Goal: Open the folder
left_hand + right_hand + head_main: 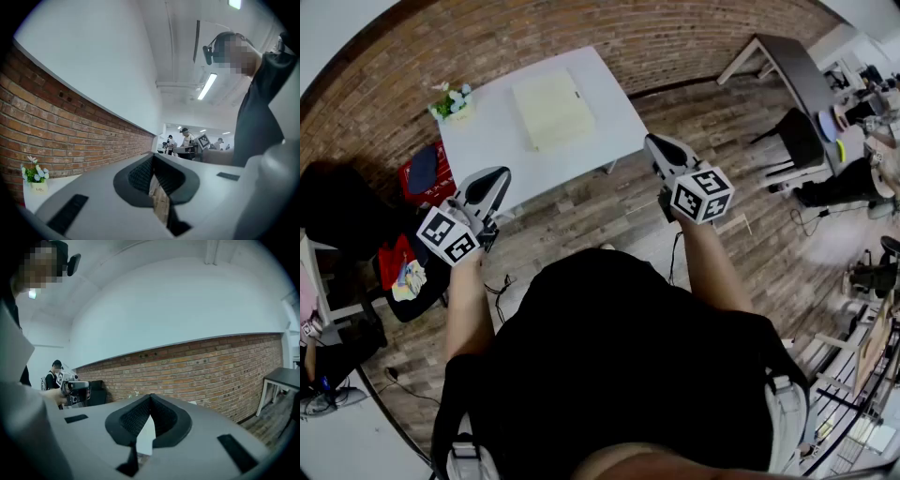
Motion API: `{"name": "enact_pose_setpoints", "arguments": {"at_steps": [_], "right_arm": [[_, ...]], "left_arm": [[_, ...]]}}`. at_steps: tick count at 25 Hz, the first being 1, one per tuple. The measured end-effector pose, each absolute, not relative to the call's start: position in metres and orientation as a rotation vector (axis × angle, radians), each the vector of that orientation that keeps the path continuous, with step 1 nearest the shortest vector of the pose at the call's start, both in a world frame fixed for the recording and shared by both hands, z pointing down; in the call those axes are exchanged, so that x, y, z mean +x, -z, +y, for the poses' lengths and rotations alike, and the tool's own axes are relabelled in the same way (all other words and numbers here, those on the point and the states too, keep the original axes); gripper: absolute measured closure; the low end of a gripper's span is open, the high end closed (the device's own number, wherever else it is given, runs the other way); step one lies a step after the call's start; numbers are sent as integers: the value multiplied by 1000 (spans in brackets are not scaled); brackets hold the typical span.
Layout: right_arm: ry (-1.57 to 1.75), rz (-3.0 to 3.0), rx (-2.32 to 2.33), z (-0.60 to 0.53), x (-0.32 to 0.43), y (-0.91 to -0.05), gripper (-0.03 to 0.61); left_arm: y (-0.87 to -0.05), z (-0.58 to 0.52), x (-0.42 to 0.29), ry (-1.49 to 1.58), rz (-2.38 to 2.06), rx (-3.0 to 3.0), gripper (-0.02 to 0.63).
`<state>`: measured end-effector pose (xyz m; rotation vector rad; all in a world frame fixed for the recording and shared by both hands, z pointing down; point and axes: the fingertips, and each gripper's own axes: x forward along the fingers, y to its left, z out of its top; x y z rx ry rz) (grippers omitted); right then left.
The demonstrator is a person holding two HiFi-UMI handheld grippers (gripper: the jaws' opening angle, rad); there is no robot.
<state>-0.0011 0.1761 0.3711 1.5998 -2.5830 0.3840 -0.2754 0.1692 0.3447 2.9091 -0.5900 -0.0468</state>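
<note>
A cream folder [551, 109] lies closed and flat on the white table [502, 141] ahead of me. Both grippers hang in the air over the wooden floor, short of the table. My left gripper [497, 180] is near the table's front left corner, its jaws shut with nothing between them [153, 157]. My right gripper [658, 147] floats off the table's right front corner, jaws also shut and empty [151, 397]. Neither gripper touches the folder, and neither gripper view shows it.
A small pot of flowers [452, 101] stands at the table's far left corner. A brick wall runs behind the table. Red and black bags [427, 173] sit on the floor to the left. A dark desk [797, 66] and chair [797, 141] stand at right.
</note>
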Motion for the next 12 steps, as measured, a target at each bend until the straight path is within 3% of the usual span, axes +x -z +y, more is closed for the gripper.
{"name": "enact_pose_setpoints", "arguments": {"at_steps": [12], "right_arm": [[-413,-2535,1644,189,-2,-367,554]], "left_arm": [[-341,163,-275,81,-508,2913,600]]}}
